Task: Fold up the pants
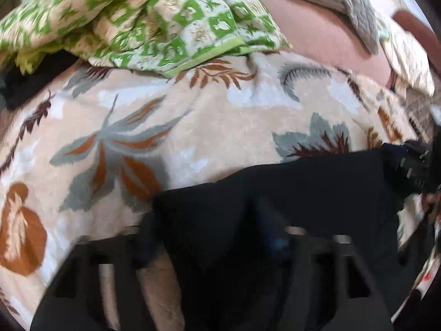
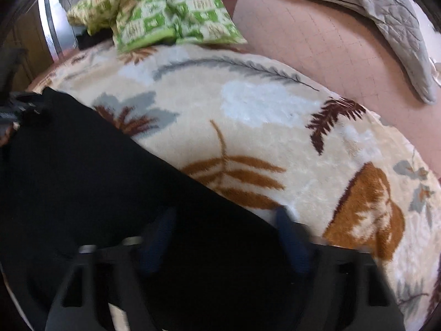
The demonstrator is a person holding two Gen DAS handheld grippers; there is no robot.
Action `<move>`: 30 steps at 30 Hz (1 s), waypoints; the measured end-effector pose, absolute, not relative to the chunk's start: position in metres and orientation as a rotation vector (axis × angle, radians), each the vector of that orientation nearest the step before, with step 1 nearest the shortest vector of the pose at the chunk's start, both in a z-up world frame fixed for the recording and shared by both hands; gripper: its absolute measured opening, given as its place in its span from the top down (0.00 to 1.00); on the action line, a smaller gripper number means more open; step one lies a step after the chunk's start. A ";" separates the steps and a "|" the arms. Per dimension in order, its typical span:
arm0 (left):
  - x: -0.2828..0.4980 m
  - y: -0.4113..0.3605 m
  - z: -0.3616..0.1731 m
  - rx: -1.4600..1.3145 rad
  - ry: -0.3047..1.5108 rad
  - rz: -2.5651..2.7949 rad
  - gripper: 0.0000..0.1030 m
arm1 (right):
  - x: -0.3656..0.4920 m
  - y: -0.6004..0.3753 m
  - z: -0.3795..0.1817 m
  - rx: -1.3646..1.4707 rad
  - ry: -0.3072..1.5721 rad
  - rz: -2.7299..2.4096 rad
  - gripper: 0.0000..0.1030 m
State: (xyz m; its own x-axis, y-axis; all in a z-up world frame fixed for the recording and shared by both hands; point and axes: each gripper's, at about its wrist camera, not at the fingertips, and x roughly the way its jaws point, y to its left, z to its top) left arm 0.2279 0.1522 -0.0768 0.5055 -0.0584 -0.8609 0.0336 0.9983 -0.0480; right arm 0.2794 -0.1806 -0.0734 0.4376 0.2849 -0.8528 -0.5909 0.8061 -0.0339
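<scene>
A home bedroom, probably: a bed with a pink sheet [image 2: 317,35], a leaf-patterned fleece blanket [image 2: 261,127], a green checked quilt [image 2: 171,13], and a grey quilted cover [image 2: 386,19].

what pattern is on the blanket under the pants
Cream blanket with brown, rust and grey leaves; clearest in the right wrist view.

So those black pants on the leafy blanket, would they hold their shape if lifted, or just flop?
Probably flop: the black pants drape flat over the leaf-print blanket, with soft, curving edges. They look like thin cloth, so likely light. Pushed, they would probably bunch up rather than slide, since the blanket looks fuzzy. The right gripper has its jaws spread over the cloth.
</scene>
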 end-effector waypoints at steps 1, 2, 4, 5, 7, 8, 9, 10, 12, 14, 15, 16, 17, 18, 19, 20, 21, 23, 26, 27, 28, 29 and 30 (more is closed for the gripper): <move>0.227 0.153 -0.074 -0.032 1.034 -0.056 0.67 | 0.276 -0.180 -0.069 -0.362 0.957 0.538 0.93; 0.226 0.155 -0.070 -0.049 1.030 -0.061 0.73 | 0.272 -0.182 -0.063 -0.360 0.942 0.533 0.93; 0.218 0.158 -0.057 -0.079 0.997 -0.076 0.80 | 0.260 -0.183 -0.049 -0.355 0.901 0.527 0.94; 0.213 0.158 -0.052 -0.083 0.982 -0.083 0.85 | 0.251 -0.185 -0.039 -0.353 0.877 0.521 0.95; 0.196 0.159 -0.036 -0.110 0.943 -0.120 0.92 | 0.230 -0.191 -0.019 -0.338 0.822 0.520 0.95; 0.187 0.158 -0.029 -0.122 0.923 -0.143 0.94 | 0.218 -0.195 -0.009 -0.328 0.800 0.519 0.95; 0.170 0.156 -0.017 -0.121 0.888 -0.170 0.94 | 0.200 -0.201 0.004 -0.317 0.775 0.524 0.95; 0.158 0.155 -0.010 -0.116 0.866 -0.187 0.94 | 0.188 -0.204 0.012 -0.315 0.761 0.529 0.96; 0.131 0.152 0.003 -0.107 0.832 -0.228 0.95 | 0.151 -0.213 0.029 -0.322 0.737 0.543 0.96; 0.095 0.151 0.009 -0.100 0.810 -0.268 0.95 | 0.119 -0.217 0.035 -0.340 0.735 0.564 0.96; 0.086 0.148 0.009 -0.096 0.814 -0.277 0.95 | 0.102 -0.220 0.036 -0.354 0.739 0.571 0.96; 0.069 0.147 0.006 -0.090 0.831 -0.288 0.95 | 0.085 -0.223 0.034 -0.358 0.754 0.579 0.96; 0.058 0.146 0.003 -0.090 0.846 -0.295 0.95 | 0.071 -0.226 0.031 -0.355 0.777 0.594 0.96; 0.053 0.146 0.000 -0.091 0.857 -0.297 0.95 | 0.056 -0.227 0.024 -0.357 0.819 0.616 0.97; 0.044 0.147 -0.006 -0.096 0.879 -0.300 0.95 | 0.047 -0.226 0.017 -0.370 0.843 0.622 0.97; 0.040 0.148 -0.012 -0.101 0.899 -0.298 0.95 | 0.037 -0.225 0.007 -0.390 0.875 0.631 0.97; 0.036 0.149 -0.020 -0.116 0.931 -0.292 0.95 | 0.033 -0.224 -0.001 -0.402 0.905 0.641 0.97; 0.031 0.151 -0.029 -0.146 0.977 -0.285 0.88 | 0.027 -0.218 -0.020 -0.441 0.979 0.648 0.96; 0.013 0.165 -0.024 -0.216 0.974 -0.226 0.62 | 0.021 -0.206 -0.028 -0.497 1.047 0.643 0.91; 0.007 0.166 -0.021 -0.222 0.974 -0.213 0.50 | 0.017 -0.199 -0.021 -0.512 1.035 0.643 0.77; 0.001 0.171 -0.015 -0.236 0.955 -0.189 0.33 | 0.012 -0.194 -0.016 -0.502 1.015 0.665 0.65; -0.006 0.176 -0.011 -0.251 0.924 -0.180 0.30 | 0.007 -0.186 -0.007 -0.470 0.977 0.702 0.38; -0.010 0.183 -0.004 -0.277 0.886 -0.164 0.30 | 0.002 -0.178 -0.001 -0.439 0.939 0.734 0.19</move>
State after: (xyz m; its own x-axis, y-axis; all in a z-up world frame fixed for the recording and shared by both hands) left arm -0.0104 0.1826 -0.0035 0.6230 -0.2548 -0.7396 0.0270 0.9519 -0.3052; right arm 0.0017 -0.1784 -0.0008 0.3801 0.3721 -0.8468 -0.7317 0.6810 -0.0292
